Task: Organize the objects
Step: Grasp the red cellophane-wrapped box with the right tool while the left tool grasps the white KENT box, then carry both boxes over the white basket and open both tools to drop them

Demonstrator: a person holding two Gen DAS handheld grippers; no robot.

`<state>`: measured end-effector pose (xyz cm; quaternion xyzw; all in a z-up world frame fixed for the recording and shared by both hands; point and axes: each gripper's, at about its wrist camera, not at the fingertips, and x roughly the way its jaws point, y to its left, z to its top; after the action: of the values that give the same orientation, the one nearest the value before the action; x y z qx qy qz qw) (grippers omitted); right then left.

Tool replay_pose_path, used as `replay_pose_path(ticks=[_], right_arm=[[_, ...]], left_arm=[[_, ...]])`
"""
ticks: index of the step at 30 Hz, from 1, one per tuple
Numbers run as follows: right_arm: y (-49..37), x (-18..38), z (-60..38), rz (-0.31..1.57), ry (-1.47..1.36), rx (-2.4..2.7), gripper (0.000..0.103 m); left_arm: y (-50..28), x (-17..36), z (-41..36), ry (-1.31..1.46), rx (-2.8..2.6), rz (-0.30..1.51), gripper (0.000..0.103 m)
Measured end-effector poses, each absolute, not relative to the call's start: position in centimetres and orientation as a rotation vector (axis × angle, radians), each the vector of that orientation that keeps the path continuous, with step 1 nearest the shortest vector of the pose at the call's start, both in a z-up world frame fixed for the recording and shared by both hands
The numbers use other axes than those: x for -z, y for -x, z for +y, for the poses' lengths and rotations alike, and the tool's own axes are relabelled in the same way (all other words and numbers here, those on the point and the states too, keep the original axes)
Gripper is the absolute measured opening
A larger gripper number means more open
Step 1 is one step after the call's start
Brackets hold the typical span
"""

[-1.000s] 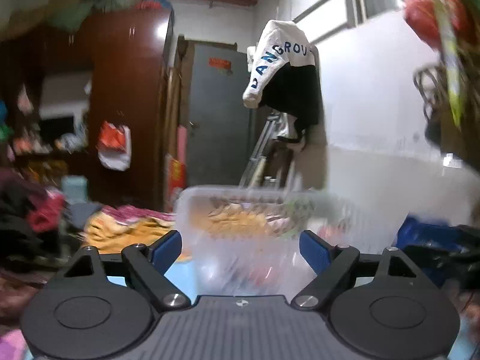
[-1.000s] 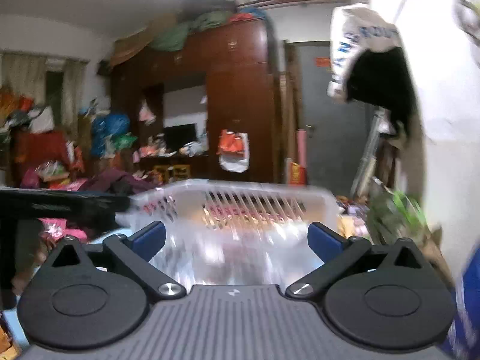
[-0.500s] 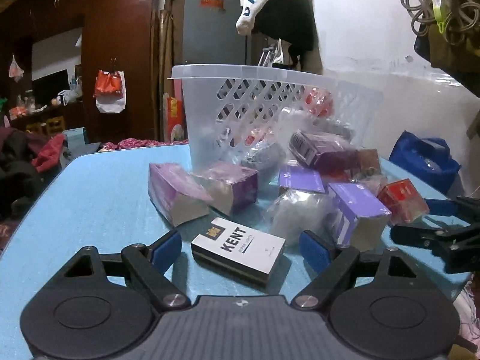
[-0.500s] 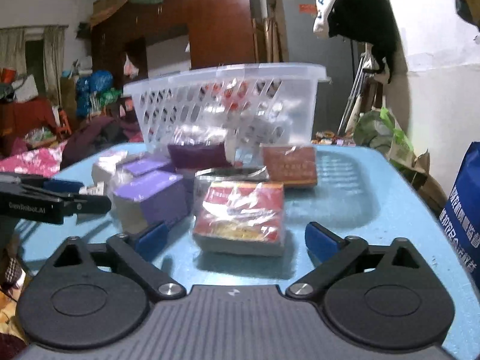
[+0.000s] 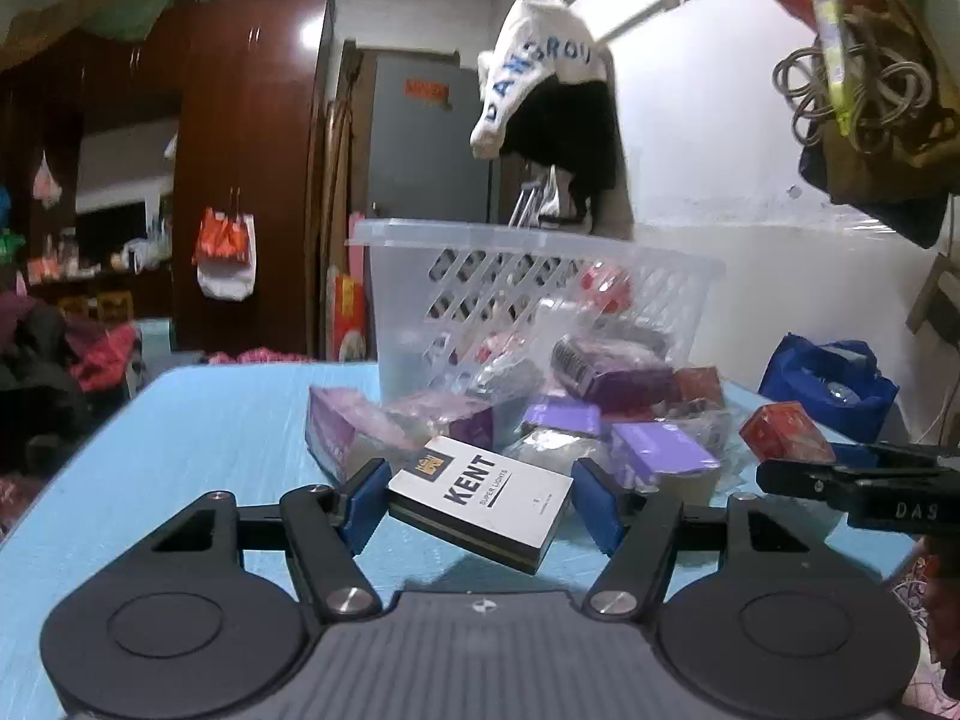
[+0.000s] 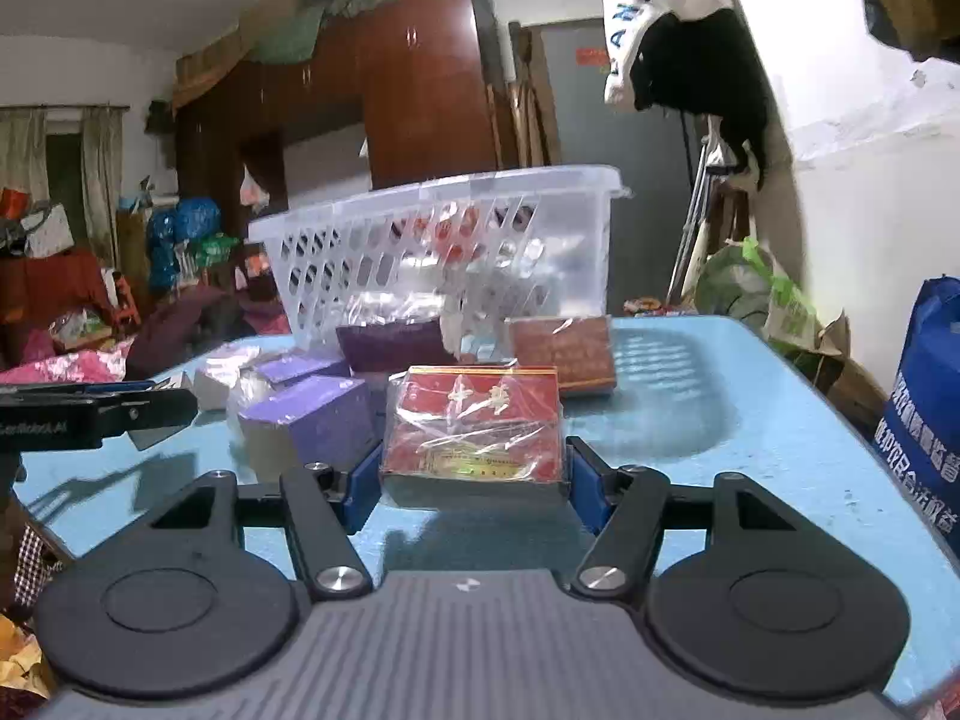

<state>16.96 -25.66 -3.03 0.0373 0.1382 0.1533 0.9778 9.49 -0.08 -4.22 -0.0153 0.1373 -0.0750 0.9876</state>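
Blue pads of the left tool [image 5: 479,501] are now sitting against both short sides of the white KENT pack [image 5: 480,501], which is tilting with its near corner off the counter [image 5: 198,450]; half a second ago the pads were standing well clear of it, and the jaws have just been closing onto it. In the right wrist view the right tool [image 6: 474,483] is likewise pressing its pads against both sides of the cellophane-wrapped red pack [image 6: 474,423], where earlier the jaws were spread wide, and they too have just been closing around that pack.

A second ago both views were blurring over the white basket [image 5: 528,288]; now it is lying tipped at the centre of each frame, its mouth toward the heap of purple boxes [image 5: 657,450] spilled just in front of it.

Open blue counter is stretching across the lower left of the left wrist view up to its rounded far edge. In the right wrist view bare counter is running along the right side to the edge, beyond which a blue bag [image 6: 927,396] is standing.

Only the left wrist view is showing the KENT pack, and it is catching the right tool as a dark bar at middle right. Only the right wrist view is showing the brown-red pack [image 6: 561,354] behind the red one, and the left tool at middle left.
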Motion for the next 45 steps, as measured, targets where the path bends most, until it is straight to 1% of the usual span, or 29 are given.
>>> replay_pose_path(ticks=[12,21,23,26,29,30,31,33,35,37,38,39,40,41,42,43,45], right_arm=[[-16.7,3.4,-25.6,0.275,-0.067,-0.313,0.065],[-15.1,2.0,-26.2,0.157,-0.102,-0.346,0.065],[-15.2,0.9,-26.2,0.14,-0.111,-0.374,0.065],[-16.8,-3.7,-25.4,0.079,-0.063,-0.442,0.065],[-20.7,-10.4,-24.0,0.016,0.032,-0.427,0.065],[-22.4,-11.9,-23.4,0.01,0.071,-0.397,0.065],[-24.6,-13.2,-22.8,0.042,0.105,-0.379,0.065],[-28.6,-14.4,-22.4,0.141,0.097,-0.4,0.065],[-31.6,-14.2,-22.1,0.216,0.083,-0.399,0.065],[-33.4,-13.5,-21.4,0.25,0.113,-0.381,0.066],[-34.0,-13.2,-21.2,0.256,0.128,-0.368,0.067],[-34.4,-13.0,-21.0,0.26,0.135,-0.355,0.074],[-34.7,-12.7,-20.8,0.273,0.14,-0.352,0.082],[-34.7,-12.6,-20.9,0.284,0.13,-0.355,0.096],[-34.2,-12.6,-21.3,0.273,0.114,-0.358,0.102],[-33.1,-12.7,-22.0,0.25,0.092,-0.361,0.102],[-30.7,-13.0,-23.3,0.194,0.046,-0.373,0.103]], left_arm=[[-9.6,5.2,-0.1,0.027,0.132,0.275,0.069],[-9.1,5.0,0.2,0.07,0.169,0.236,0.069],[-9.2,3.8,0.3,0.099,0.196,0.212,0.069],[-11.4,-1.4,-0.1,0.081,0.224,0.145,0.069],[-16.3,-7.5,-0.4,0.084,0.214,0.144,0.069],[-18.3,-8.9,-0.5,0.086,0.192,0.156,0.069],[-20.3,-9.9,-0.5,0.088,0.164,0.184,0.069],[-23.5,-10.5,-0.3,0.129,0.133,0.224,0.069],[-25.7,-10.2,-0.4,0.137,0.126,0.263,0.069],[-27.2,-9.6,-0.5,0.136,0.11,0.282,0.069],[-28.0,-9.3,-0.3,0.154,0.11,0.298,0.07],[-28.3,-9.0,-0.1,0.175,0.12,0.309,0.072],[-28.6,-8.7,0.0,0.184,0.13,0.326,0.08],[-28.6,-8.5,0.1,0.183,0.136,0.342,0.087],[-28.2,-8.3,0.1,0.164,0.133,0.342,0.088],[-27.6,-8.3,0.0,0.139,0.126,0.327,0.088],[-25.8,-8.6,0.2,0.116,0.127,0.286,0.093]])
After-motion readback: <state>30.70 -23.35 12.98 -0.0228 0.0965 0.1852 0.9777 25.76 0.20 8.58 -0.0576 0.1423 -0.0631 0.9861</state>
